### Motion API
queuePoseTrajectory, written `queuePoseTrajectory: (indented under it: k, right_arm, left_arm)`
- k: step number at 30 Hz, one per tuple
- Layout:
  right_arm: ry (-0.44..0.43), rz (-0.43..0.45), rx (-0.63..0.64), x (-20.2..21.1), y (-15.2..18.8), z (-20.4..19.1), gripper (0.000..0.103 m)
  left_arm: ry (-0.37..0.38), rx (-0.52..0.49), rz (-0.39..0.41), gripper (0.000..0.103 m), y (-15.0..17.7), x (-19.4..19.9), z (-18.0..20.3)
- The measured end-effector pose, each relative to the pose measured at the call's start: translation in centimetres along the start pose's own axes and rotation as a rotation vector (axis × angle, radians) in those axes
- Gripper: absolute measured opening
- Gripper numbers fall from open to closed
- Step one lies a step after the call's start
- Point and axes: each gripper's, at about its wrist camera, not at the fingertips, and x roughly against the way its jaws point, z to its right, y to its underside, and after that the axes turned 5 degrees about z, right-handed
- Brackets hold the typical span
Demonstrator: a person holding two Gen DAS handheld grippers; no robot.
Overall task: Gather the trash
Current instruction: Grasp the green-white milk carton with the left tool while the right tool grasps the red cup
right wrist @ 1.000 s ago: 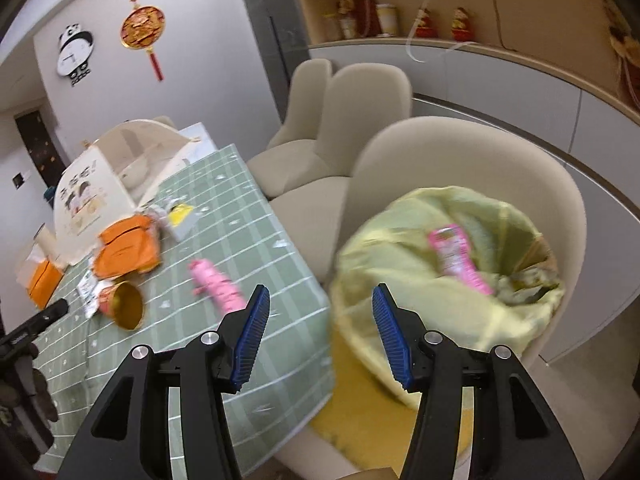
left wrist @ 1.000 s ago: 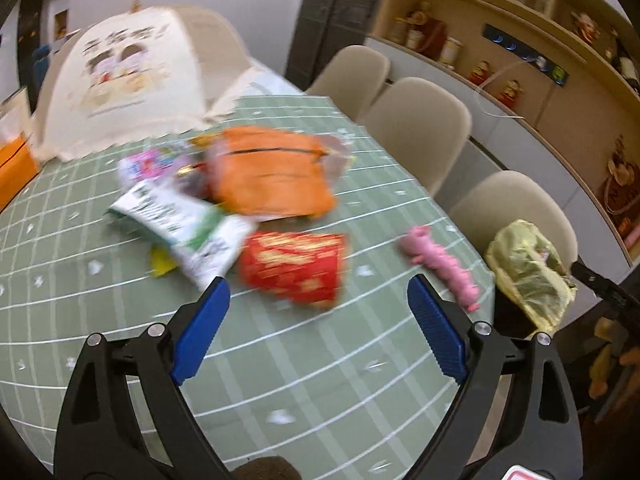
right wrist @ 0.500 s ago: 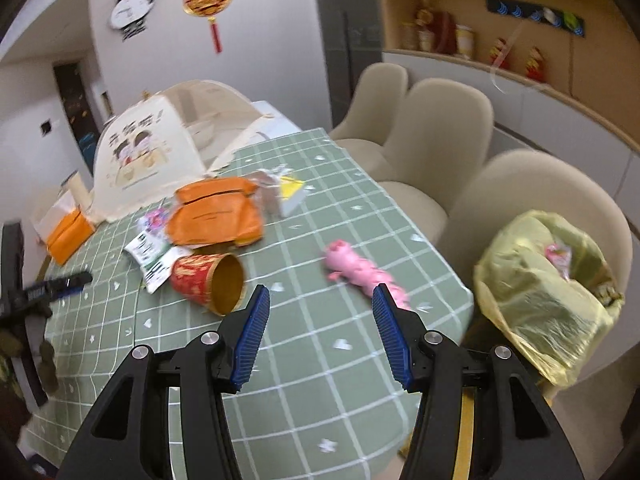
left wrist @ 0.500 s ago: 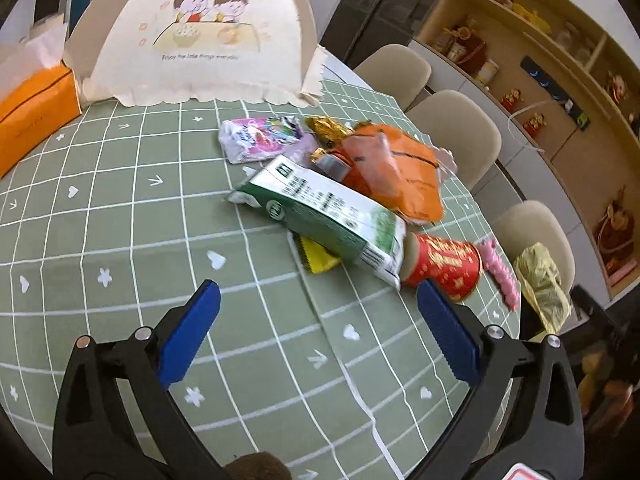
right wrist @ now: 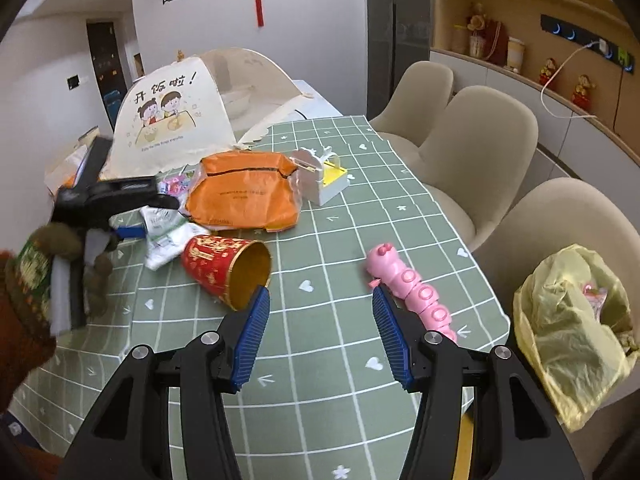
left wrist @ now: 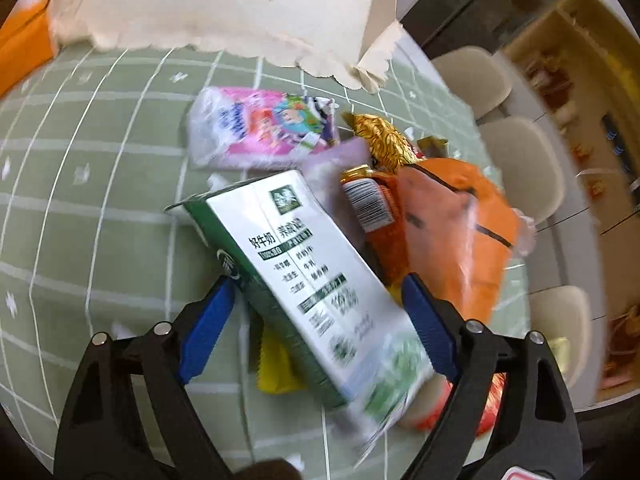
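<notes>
Tabletop (right wrist: 352, 216): green cloth with a white grid, trash heaped at the far-left side.
Trash bag (right wrist: 568, 332): thin crinkled yellow plastic on a chair, pink wrapper inside.
Milk carton (left wrist: 304, 280): green-white box lying between the left tool's (left wrist: 316, 320) spread fingers, near end blurred.
Red cup (right wrist: 224, 266): paper, tipped over, gold-lined.
Right tool (right wrist: 320, 328): spread, holding nothing, above the tabletop.
</notes>
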Motion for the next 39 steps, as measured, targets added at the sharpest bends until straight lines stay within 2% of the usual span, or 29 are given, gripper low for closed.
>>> queuePoseTrajectory:
  k: [2,3,7,11,15,18,20,25,29,34,39]
  right_arm:
    - [-0.026,-0.005,-0.014,-0.3,0.0,0.7,0.051]
    - [-0.053,-0.012,-0.028,-0.7,0.0,1.1,0.051]
    - [-0.128,-0.030,-0.027,-2.0,-0.3,1.5,0.051]
    - [-0.273,-0.057,0.019,-3.9,-1.4,0.2,0.051]
    - [-0.368,-0.085,0.180,-5.9,-3.0,-3.5,0.051]
    - [-0.436,-0.125,0.294,-8.0,-4.0,-6.5,0.051]
    - [-0.452,-0.161,0.349,-9.8,-4.2,-8.0,0.051]
    - [-0.481,-0.286,0.445,-13.0,-3.4,-9.9,0.051]
    - [-0.467,-0.303,0.423,-12.2,-3.0,-9.1,0.051]
    - [-0.443,-0.343,0.408,-10.2,-1.1,-7.8,0.051]
    - [-0.407,-0.348,0.362,-7.9,1.1,-6.3,0.051]
  left_arm:
    - [-0.053,-0.065,-0.022,0.075,-0.5,-1.2,1.2]
    - [-0.070,-0.098,-0.035,0.069,-0.7,-1.6,1.7]
    - [-0.016,-0.172,-0.042,0.052,-0.1,-0.3,2.0]
    - [0.083,-0.214,-0.057,0.052,2.3,3.3,0.7]
    - [0.133,-0.239,-0.096,0.052,5.2,5.4,-0.4]
    - [0.114,-0.250,-0.106,0.053,7.3,6.0,-1.5]
    - [0.099,-0.249,-0.104,0.054,7.8,6.0,-2.1]
    - [0.120,-0.204,-0.093,0.058,8.3,6.8,-3.3]
    - [0.082,-0.242,-0.061,0.061,8.6,8.0,-3.2]
    - [0.108,-0.271,-0.076,0.063,8.4,7.5,-2.1]
    - [0.025,-0.294,-0.093,0.063,8.4,5.9,-1.3]
